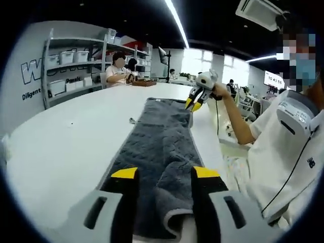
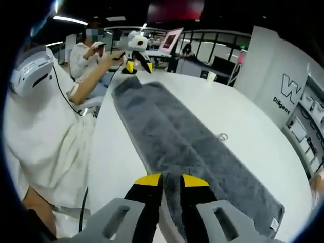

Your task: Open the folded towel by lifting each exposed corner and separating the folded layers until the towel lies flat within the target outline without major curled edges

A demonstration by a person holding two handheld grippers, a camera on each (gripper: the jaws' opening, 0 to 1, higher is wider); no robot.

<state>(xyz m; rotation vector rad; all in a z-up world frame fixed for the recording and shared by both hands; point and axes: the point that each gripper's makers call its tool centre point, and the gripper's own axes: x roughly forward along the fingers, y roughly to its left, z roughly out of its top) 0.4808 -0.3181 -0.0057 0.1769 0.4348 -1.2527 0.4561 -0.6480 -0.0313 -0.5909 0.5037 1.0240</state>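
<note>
- Grey towel (image 1: 164, 147) lies stretched lengthwise on the white bench (image 1: 66, 147), running from frame bottom up to centre in the left gripper view; in the right gripper view it runs from upper centre-left down to lower right (image 2: 187, 147).
- Towel is folded along its length — a long seam/overlap runs down the middle, right gripper view.
- Left hand-held gripper (image 1: 164, 173): yellow-tipped jaws rise at bottom centre, set apart with a bunched near end of the towel between them; whether they are actually pinching the cloth I cannot tell.
- Same gripper seen far off at top centre-left of the right gripper view (image 2: 137, 66), held by a hand above the far towel end.
- Right hand-held gripper (image 2: 171, 179): jaws nearly together at bottom centre, a raised fold of towel clamped in the narrow gap.
- Also visible in the left gripper view at upper centre-right (image 1: 195, 105), tips at the towel's far edge.
- Small white tag (image 2: 275, 223) at the towel corner, lower right of the right gripper view.
- Person in a white shirt (image 1: 283, 152) at frame right, left gripper view.
- Shelves with bins (image 1: 71, 68) upper left — seated people behind.
</note>
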